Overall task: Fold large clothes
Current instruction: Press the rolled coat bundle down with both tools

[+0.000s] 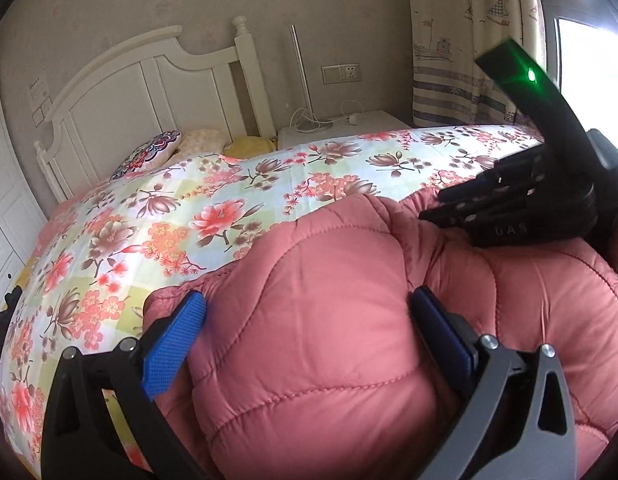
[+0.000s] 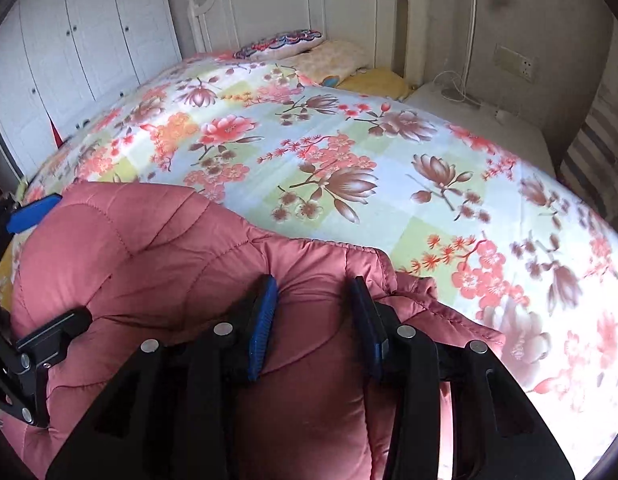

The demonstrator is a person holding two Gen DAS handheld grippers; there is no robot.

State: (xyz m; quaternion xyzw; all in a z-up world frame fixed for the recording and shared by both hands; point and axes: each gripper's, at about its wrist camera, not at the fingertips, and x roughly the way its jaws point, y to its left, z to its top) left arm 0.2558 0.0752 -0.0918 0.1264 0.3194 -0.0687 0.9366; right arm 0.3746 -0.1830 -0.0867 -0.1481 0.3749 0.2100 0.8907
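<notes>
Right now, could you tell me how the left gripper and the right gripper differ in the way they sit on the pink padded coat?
The left gripper spreads wide around a big puffy bulge of the pink padded coat; the right gripper is much narrower, pinching a fold near the coat's hem edge. The left one sits on the coat's left part, the right one beside the floral bedspread. Both have blue pads and press into the coat.

The far bedspread (image 2: 309,152) is left open for passage; the near edge is blocked by the padded jacket (image 2: 169,260), the head end by pillows (image 2: 309,50).
</notes>
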